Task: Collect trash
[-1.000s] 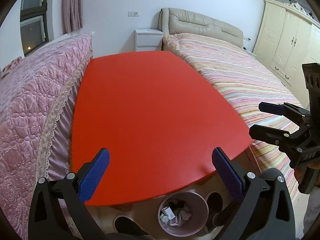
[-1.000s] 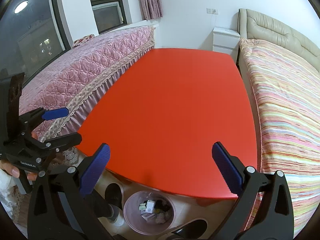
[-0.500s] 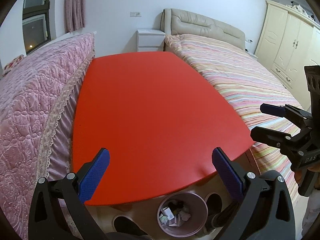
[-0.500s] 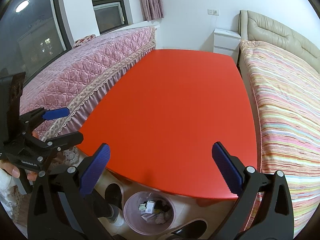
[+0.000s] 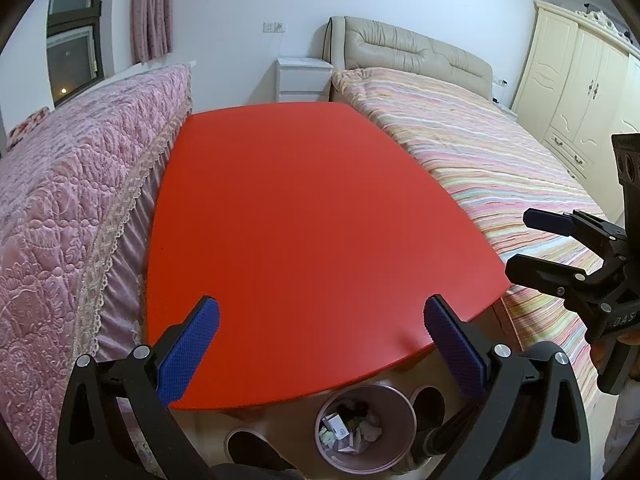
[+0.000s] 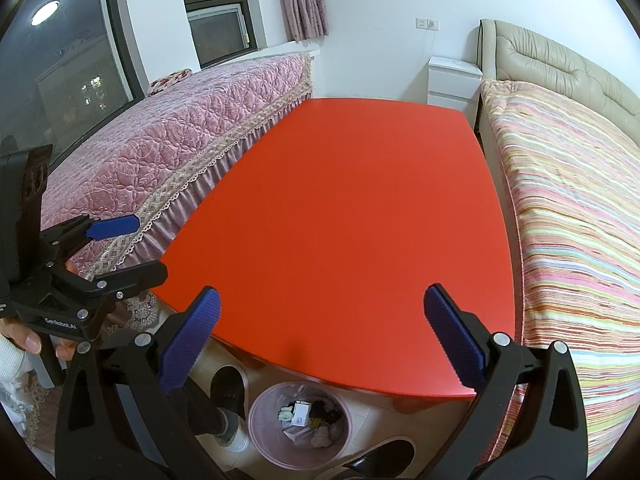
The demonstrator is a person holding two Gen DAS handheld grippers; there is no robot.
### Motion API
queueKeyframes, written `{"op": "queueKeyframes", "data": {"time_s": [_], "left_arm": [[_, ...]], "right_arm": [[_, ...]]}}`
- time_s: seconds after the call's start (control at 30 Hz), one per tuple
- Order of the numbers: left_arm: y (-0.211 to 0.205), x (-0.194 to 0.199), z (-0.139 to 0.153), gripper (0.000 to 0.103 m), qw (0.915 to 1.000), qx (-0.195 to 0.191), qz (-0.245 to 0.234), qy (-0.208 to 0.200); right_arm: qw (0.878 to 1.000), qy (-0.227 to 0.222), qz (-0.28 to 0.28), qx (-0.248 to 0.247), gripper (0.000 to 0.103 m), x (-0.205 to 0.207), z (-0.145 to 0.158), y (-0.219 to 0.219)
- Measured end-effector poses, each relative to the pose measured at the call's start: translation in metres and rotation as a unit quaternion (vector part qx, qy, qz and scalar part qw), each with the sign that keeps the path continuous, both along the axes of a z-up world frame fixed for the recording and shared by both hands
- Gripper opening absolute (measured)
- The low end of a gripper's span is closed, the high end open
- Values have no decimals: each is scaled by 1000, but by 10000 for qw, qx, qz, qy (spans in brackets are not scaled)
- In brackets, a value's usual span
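both grippers spread wide and empty over the near edge of a red table, trash bin on the floor below.

at far left lies the pink quilted bed (image 5: 60,216); beside it the left gripper (image 5: 320,344) hangs with its blue pads far apart, grasping nothing. the red table (image 5: 304,232) fills the middle. under its near edge the pink trash bin (image 5: 366,428) stands on the floor, holding crumpled paper and small packets. the right gripper (image 6: 320,340) is likewise released and empty. the striped bed (image 6: 572,216) borders the table's right side.
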State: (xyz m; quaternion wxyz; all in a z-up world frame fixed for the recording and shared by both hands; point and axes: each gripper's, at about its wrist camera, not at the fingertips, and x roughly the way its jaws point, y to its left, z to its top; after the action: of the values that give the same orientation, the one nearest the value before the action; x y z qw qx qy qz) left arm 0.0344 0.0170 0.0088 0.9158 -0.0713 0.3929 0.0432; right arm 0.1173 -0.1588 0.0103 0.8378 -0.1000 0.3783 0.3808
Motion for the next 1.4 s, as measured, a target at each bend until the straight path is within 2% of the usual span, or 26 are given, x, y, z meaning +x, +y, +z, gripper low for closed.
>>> {"op": "queueKeyframes", "data": {"time_s": [1.4], "left_arm": [[3, 3, -3, 97, 10000, 33, 67, 7]], "right_arm": [[10000, 36, 19, -12, 100, -1, -2, 0]]}}
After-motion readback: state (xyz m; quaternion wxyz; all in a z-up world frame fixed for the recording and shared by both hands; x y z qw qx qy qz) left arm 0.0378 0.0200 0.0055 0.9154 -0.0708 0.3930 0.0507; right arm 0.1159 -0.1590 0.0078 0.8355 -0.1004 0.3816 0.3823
